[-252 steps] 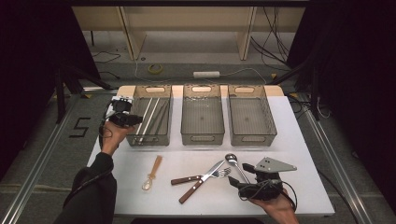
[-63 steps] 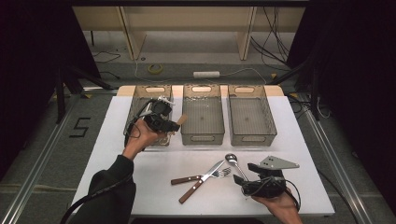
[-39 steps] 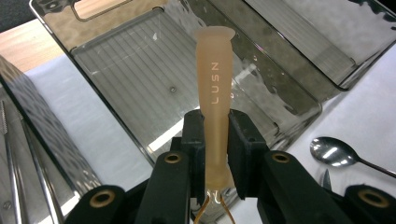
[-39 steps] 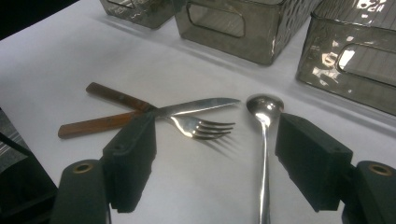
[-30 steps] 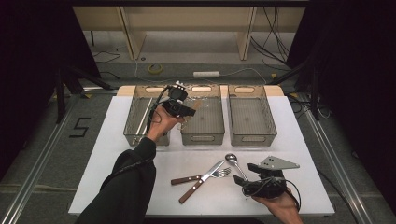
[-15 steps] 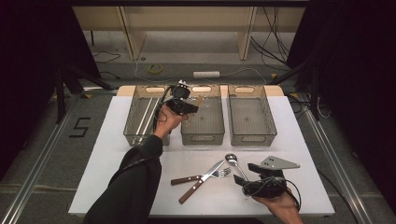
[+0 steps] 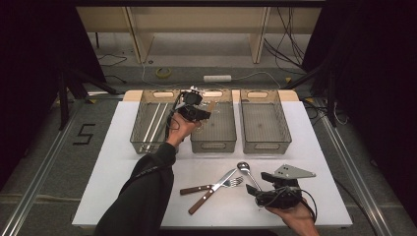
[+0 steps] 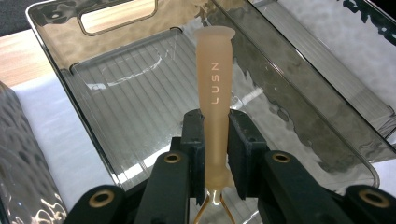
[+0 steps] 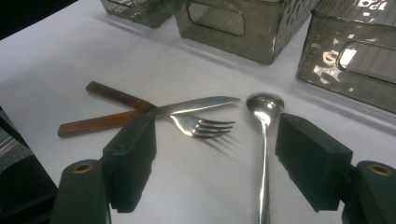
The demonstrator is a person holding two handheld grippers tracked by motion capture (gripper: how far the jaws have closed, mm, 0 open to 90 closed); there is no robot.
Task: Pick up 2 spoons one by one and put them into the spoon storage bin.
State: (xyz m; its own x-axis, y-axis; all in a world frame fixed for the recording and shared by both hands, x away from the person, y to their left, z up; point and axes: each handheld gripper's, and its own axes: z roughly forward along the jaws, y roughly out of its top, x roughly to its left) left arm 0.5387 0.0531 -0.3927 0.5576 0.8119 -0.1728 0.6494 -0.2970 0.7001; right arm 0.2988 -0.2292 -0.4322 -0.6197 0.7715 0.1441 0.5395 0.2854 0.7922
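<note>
My left gripper (image 7: 195,112) is shut on a tan utensil (image 7: 210,105) and holds it over the middle grey bin (image 7: 213,143). In the left gripper view the two black jaws clamp the tan utensil (image 8: 215,88) low on its stem, and its lettered end points away over the bin's ribbed floor (image 8: 135,98). My right gripper (image 7: 255,189) rests open on the table near the front right. Its jaws (image 9: 217,140) straddle a metal spoon (image 9: 265,105) without touching it.
A wood-handled knife (image 9: 196,106) and fork (image 9: 201,126) lie crossed to the left of the spoon (image 7: 244,167). The left bin (image 7: 139,143) holds thin metal rods (image 7: 153,122). A third bin (image 7: 265,142) stands at the right. The white table (image 7: 108,187) ends close behind the bins.
The tan utensil that lay on the table is now in my left gripper, carried from the left bin across to the middle bin. Over the last second it barely shifted. The right gripper stayed put.
</note>
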